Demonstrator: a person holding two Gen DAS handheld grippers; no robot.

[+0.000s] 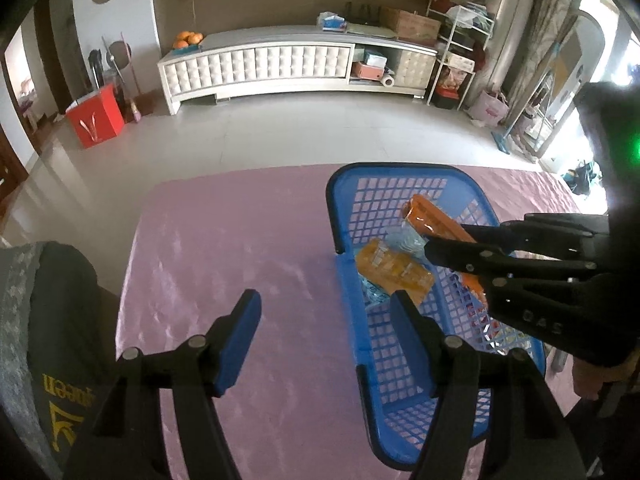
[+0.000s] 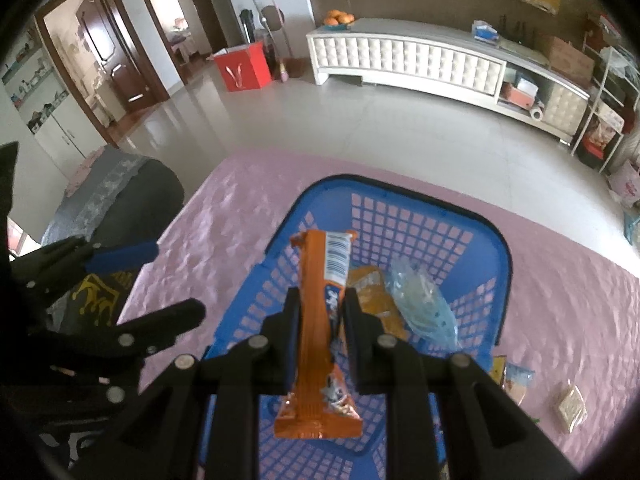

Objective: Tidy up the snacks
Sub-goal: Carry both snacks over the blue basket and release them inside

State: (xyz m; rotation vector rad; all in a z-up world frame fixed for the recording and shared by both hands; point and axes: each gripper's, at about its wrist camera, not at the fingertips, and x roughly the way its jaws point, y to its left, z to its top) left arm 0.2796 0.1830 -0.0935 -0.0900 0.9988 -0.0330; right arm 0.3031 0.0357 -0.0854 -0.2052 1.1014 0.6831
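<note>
An orange snack bar (image 2: 320,320) (light, crinkly, probably slippery) is clamped mid-length by the right tool (image 2: 320,304) above the basket (image 2: 500,280); the left tool (image 1: 324,340) stands released beside the basket.

Orange bar (image 2: 320,320): your right gripper's (image 2: 320,304) fingers hide its middle.
Basket (image 1: 340,216): at five o'clock your arms cover its near corner.
Small packets (image 2: 570,408): at four o'clock, too blurred to read.
Dark bag (image 1: 60,360): cut off at eight o'clock.
</note>
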